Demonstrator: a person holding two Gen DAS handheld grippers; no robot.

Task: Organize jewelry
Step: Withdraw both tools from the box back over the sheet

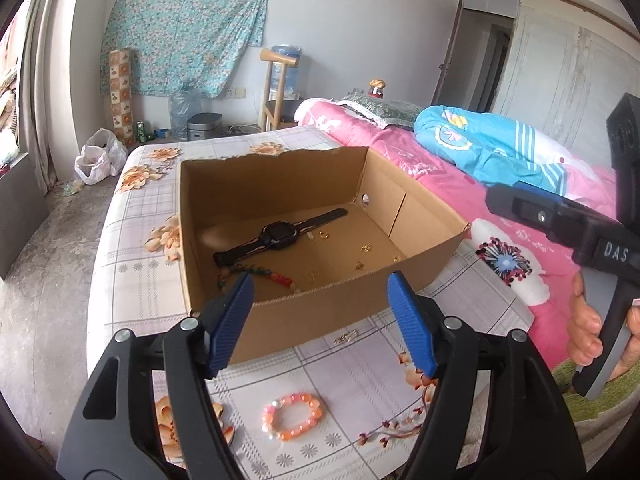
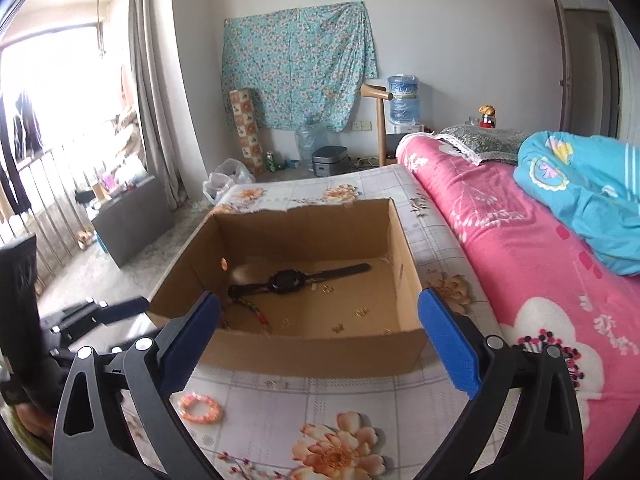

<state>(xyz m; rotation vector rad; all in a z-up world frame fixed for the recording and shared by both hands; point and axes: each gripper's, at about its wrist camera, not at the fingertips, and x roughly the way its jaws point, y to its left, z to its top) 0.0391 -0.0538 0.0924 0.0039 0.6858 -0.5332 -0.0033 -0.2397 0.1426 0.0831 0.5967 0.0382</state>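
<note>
An open cardboard box (image 1: 320, 316) (image 2: 320, 354) sits on the flowered bedsheet. Inside lie a black watch (image 1: 276, 236) (image 2: 286, 280), a dark beaded bracelet (image 1: 256, 274) (image 2: 256, 314) and several small gold pieces (image 1: 366, 248) (image 2: 360, 312). An orange-pink bead bracelet (image 1: 292, 416) (image 2: 199, 406) lies on the sheet in front of the box. A small gold item (image 1: 346, 337) (image 2: 276, 384) rests by the box's near wall. My left gripper (image 1: 322, 320) hovers open before the box, nothing between its blue pads. My right gripper (image 2: 320, 344) stands wide open, empty, at the box's near wall.
A pink flowered blanket (image 1: 460, 200) (image 2: 520, 280) and a blue quilt (image 1: 492, 148) (image 2: 584, 192) lie to the right. A hand (image 1: 588, 332) holds the right tool's handle. Grey floor and a white plastic bag (image 1: 96, 158) lie beyond the bed's left edge.
</note>
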